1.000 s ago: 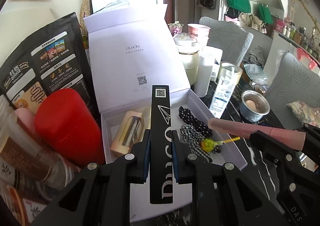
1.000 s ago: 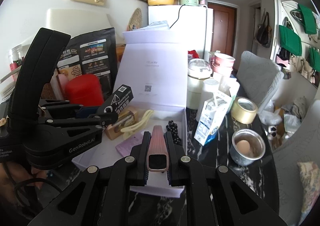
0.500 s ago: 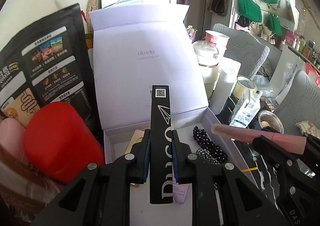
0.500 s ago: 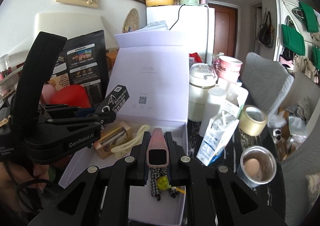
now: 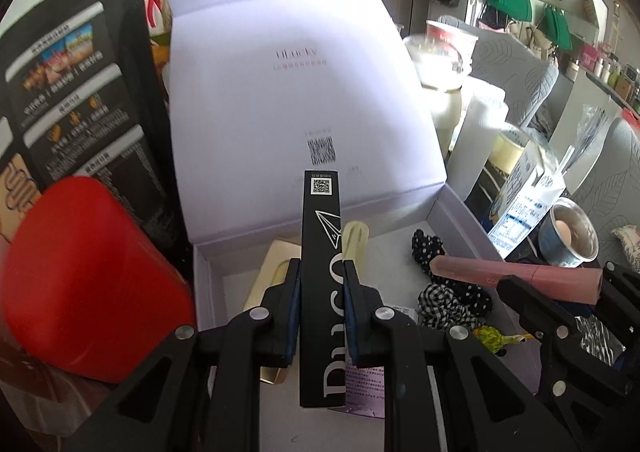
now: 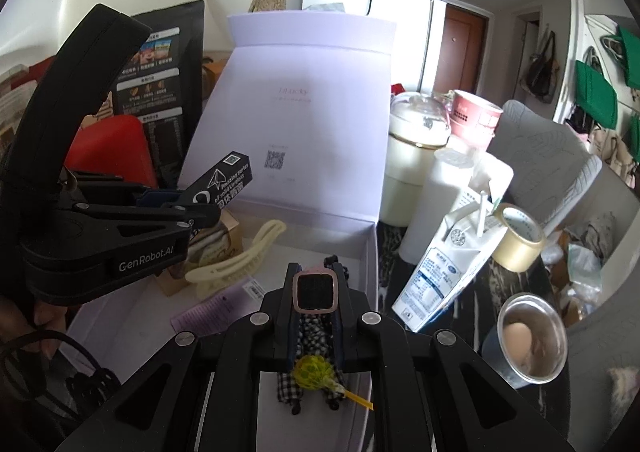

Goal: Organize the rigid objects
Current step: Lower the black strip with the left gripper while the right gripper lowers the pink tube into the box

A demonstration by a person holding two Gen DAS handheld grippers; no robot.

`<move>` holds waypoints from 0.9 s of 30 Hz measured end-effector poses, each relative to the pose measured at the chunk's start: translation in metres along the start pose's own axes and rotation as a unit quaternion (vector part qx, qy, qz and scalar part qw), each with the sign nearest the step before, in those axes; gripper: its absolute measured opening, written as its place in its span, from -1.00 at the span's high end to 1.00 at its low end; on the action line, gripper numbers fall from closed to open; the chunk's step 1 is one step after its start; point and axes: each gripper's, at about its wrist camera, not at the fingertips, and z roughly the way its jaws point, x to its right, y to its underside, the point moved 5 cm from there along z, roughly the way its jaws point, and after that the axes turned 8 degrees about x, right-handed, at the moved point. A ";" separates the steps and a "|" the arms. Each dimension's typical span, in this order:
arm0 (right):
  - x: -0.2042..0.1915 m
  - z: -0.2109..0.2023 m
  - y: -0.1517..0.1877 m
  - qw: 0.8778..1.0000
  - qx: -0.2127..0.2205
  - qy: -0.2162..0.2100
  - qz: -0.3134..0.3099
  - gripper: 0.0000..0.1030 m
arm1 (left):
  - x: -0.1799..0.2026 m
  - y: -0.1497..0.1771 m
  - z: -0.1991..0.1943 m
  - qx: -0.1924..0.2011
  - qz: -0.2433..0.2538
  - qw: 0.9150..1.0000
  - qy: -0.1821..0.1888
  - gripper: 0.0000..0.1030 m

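Observation:
My left gripper (image 5: 322, 272) is shut on a long black box (image 5: 322, 252) with white lettering, held above the open white gift box (image 5: 460, 212). It also shows in the right wrist view (image 6: 224, 182). My right gripper (image 6: 314, 284) is shut on a pink rectangular tube (image 6: 314, 288), seen end-on over the box's right part; the tube also shows in the left wrist view (image 5: 516, 278). Inside the box lie a cream hair claw (image 6: 236, 260), a tan carton (image 5: 272, 276), checked and dotted fabric ties (image 5: 452, 296), a green lollipop (image 6: 312, 370) and a lilac card (image 6: 224, 304).
The box lid (image 6: 304, 104) stands upright behind. A red canister (image 5: 88, 292) and black snack bag (image 5: 76, 100) stand left. A milk carton (image 6: 448, 268), tape roll (image 6: 520, 240), metal cup with an egg (image 6: 532, 336), white bottle and jar crowd the right side.
Both grippers have moved forward and lower over the open box, each still holding its item; the box interior and lid now fill more of both views.

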 end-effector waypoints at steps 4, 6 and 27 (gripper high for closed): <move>0.002 0.009 0.010 1.000 -0.020 0.001 0.000 0.74 | 0.002 0.005 0.007 -0.013 0.002 1.000 0.003 0.64; 0.002 0.013 0.013 1.000 -0.029 0.002 -0.002 0.74 | 0.004 0.007 0.011 -0.020 0.004 1.000 0.003 0.64; 0.009 0.035 0.043 0.994 -0.107 -0.013 0.008 0.74 | 0.014 0.021 0.024 -0.065 0.005 0.998 0.012 0.64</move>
